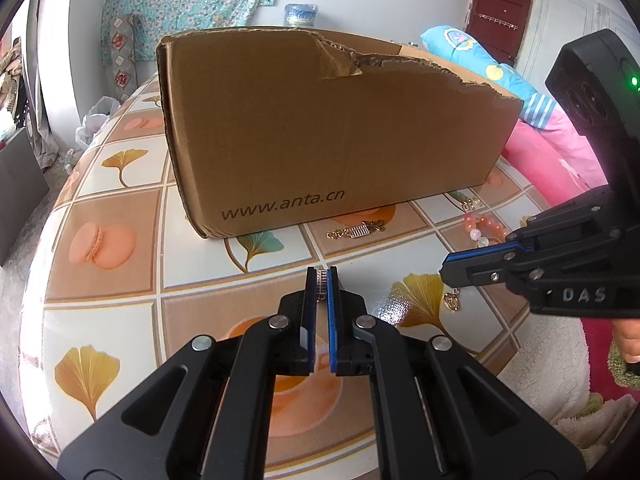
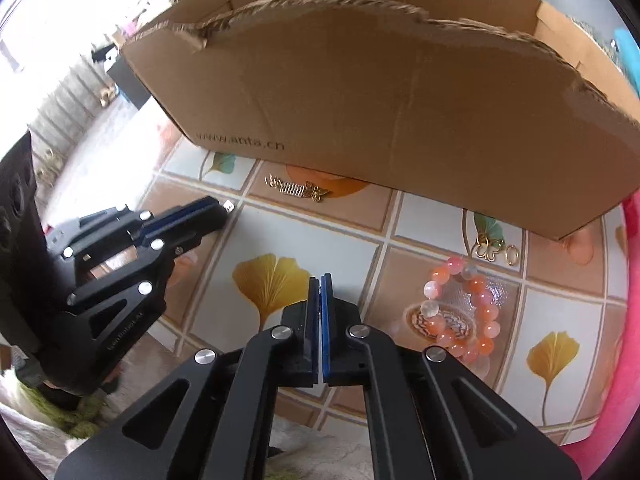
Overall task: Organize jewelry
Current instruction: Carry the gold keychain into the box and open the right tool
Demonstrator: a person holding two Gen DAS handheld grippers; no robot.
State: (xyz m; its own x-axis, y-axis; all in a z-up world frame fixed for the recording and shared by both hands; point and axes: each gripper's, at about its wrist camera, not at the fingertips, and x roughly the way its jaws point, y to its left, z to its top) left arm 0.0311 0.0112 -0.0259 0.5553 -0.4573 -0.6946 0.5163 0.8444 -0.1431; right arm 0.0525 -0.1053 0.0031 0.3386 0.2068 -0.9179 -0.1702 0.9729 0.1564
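Left wrist view: left gripper (image 1: 322,276) clamps small silver chain piece (image 1: 321,280); right gripper (image 1: 450,274) pinches gold pendant (image 1: 453,302) above bench (image 1: 192,280); lift both w/o slack, drop into brown cardboard box (image 1: 320,120).

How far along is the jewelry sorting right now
Done: unclear, the cardboard box interior isn't visible. In hand: left gripper pinches a small silver piece; right gripper shut on a gold pendant. Left on the table: gold hair comb, bead bracelet, gold earrings.
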